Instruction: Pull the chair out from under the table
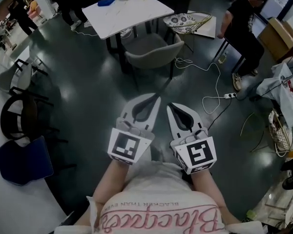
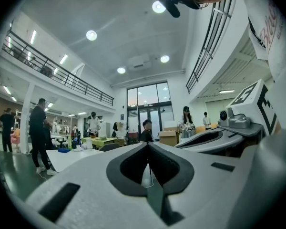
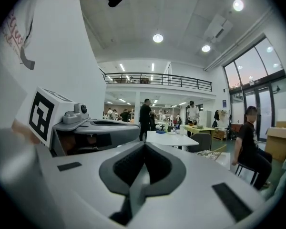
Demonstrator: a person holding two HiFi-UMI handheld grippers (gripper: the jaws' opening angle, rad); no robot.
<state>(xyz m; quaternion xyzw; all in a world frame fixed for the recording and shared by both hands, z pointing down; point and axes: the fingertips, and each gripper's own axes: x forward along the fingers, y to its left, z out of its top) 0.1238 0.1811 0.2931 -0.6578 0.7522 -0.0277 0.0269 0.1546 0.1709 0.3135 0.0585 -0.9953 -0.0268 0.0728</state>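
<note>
Approach phase, nothing grabbed yet. The left gripper (image 1: 155, 99) and right gripper (image 1: 170, 106) are both clamped shut on nothing, tips meeting, held side by side in front of the torso and pointing roughly level at the target. The grey chair (image 1: 154, 52) sits at the white table's (image 1: 136, 13) near edge, toward its right corner. Its backrest faces us and the seat looks partly tucked under the top, so I'd call the pull not started. It's well apart from both grippers, with bare dark floor in between. Next move as I read it: close the gap, open at least one pair of jaws, bite the curved top rim of the backrest, then drag straight back away from the table. Using both grippers on the rim, spread apart, should keep it from yawing. Watch the white cable (image 1: 210, 82) and power strip (image 1: 229, 95) on the floor right of the chair, since a leg could snag them if the pull drifts that way. A seated person (image 1: 244, 23) is further right, off the likely pull line.
</note>
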